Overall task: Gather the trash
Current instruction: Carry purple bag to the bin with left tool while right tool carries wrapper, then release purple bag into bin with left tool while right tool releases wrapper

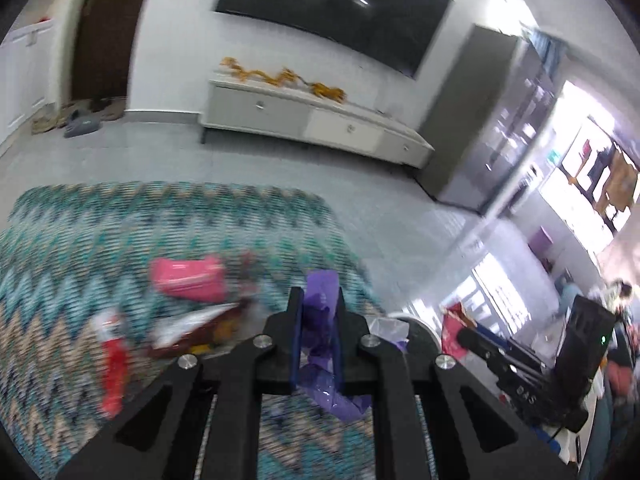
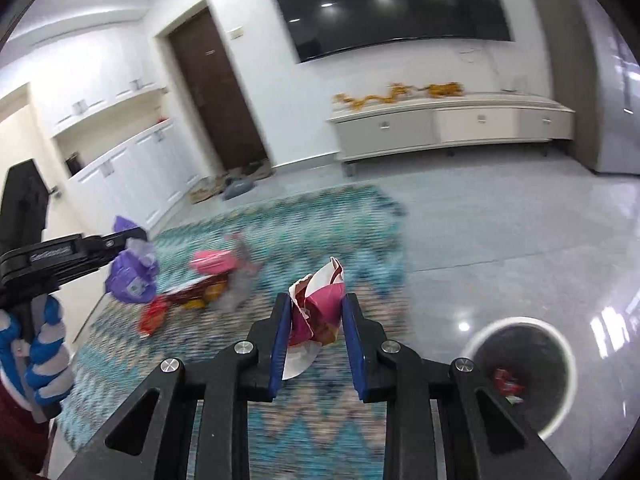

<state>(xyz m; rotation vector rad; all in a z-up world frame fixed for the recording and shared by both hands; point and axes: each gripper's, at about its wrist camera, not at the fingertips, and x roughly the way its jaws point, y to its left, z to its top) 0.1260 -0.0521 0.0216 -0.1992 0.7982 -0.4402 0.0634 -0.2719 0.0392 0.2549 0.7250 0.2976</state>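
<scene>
Above the zigzag rug [image 2: 320, 232]: left tool [image 1: 319, 312] gripping a purple wrapper [image 1: 320, 304], right tool [image 2: 316, 320] pinching a crumpled red-white wrapper [image 2: 320, 304]; beside, the trash bin [image 2: 520, 364] holding red scraps.

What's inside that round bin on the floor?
In the white-rimmed bin, a red crumpled wrapper lies at the bottom with a greenish scrap beside it. The right gripper's linkage covers the bin's near-left part.
</scene>
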